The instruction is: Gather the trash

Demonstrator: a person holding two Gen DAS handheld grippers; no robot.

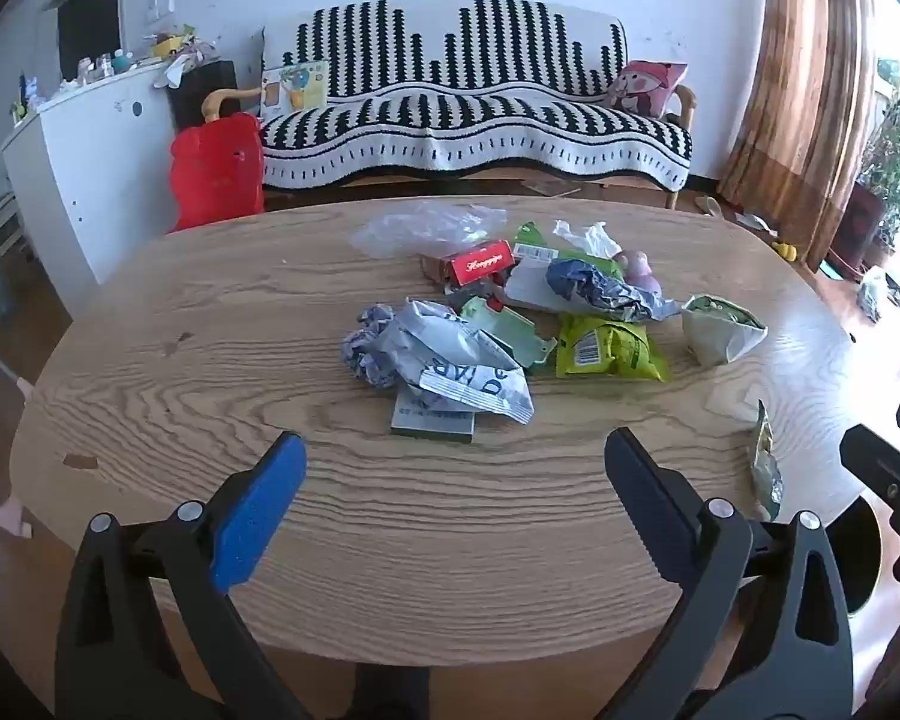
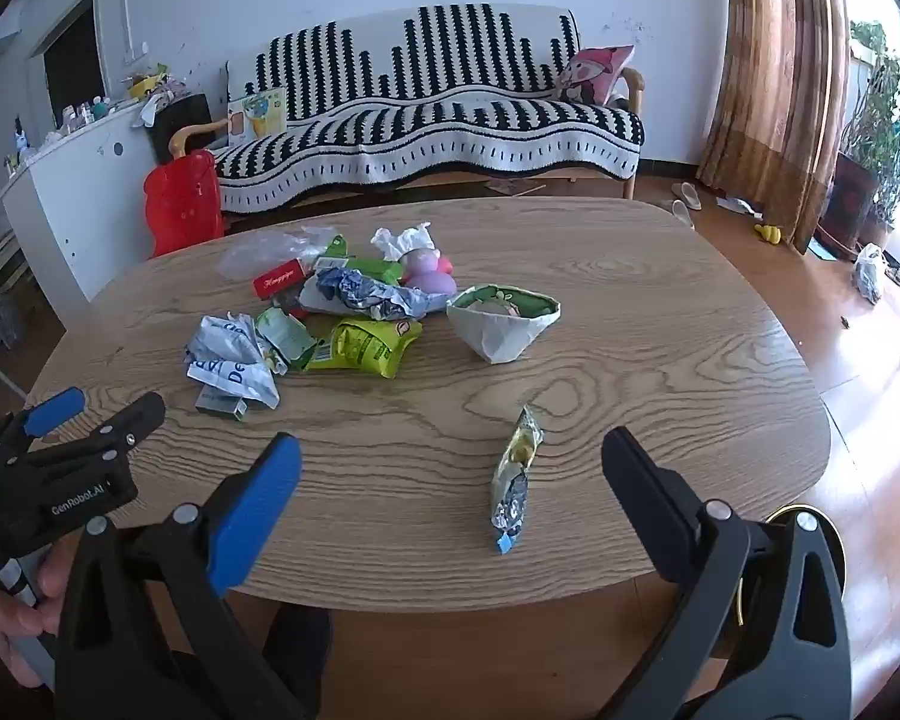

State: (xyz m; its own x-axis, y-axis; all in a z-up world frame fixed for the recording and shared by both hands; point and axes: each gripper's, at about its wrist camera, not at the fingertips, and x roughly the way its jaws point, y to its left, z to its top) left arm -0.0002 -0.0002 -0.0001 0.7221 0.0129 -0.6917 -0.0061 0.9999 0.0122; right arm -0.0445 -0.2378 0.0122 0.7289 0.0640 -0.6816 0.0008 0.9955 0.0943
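In the left wrist view, the right hand-held gripper [image 1: 894, 468] was cut off by the picture's right edge, so its jaws could not be seen there. A small grey box [image 1: 432, 420] lay mostly hidden under a crumpled white wrapper [image 1: 450, 360]. The print on the red box [image 1: 483, 262] was too small to read. The counter's [image 2: 390, 540] near edge hid the floor below.

Both tongs, left tongs [image 1: 453, 501] and right tongs [image 2: 450, 495], have black plastic arms, silver screws and blue ribbed pads, one body stamped "GenRobot.AI" in white.
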